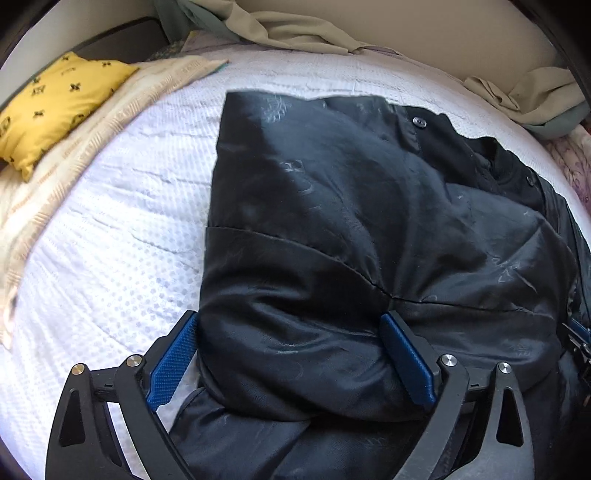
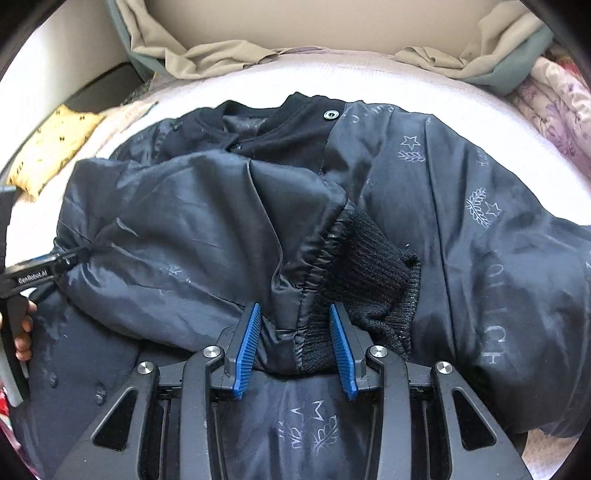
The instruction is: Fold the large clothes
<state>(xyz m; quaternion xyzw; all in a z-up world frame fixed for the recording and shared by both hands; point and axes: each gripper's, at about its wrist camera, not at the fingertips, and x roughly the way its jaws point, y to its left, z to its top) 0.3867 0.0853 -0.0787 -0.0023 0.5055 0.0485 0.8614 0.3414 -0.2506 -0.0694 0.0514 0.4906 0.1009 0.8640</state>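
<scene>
A large black satin bomber jacket (image 1: pixel 351 221) with grey printed emblems lies on the white bedspread (image 1: pixel 110 229); it fills the right wrist view (image 2: pixel 461 229). A sleeve is folded across the body, its ribbed knit cuff (image 2: pixel 369 266) near the middle. My left gripper (image 1: pixel 291 354) stands wide open around a bunched sleeve fold, pads beside the cloth. My right gripper (image 2: pixel 295 343) has its blue pads partly closed on the sleeve end by the cuff. The left gripper also shows at the left edge of the right wrist view (image 2: pixel 37 277).
A yellow patterned pillow (image 1: pixel 55 107) and a cream blanket (image 1: pixel 110 122) lie at the bed's left. Beige and green cloth (image 1: pixel 295 29) is bunched along the headboard. Floral fabric (image 2: pixel 554 114) lies at the right edge.
</scene>
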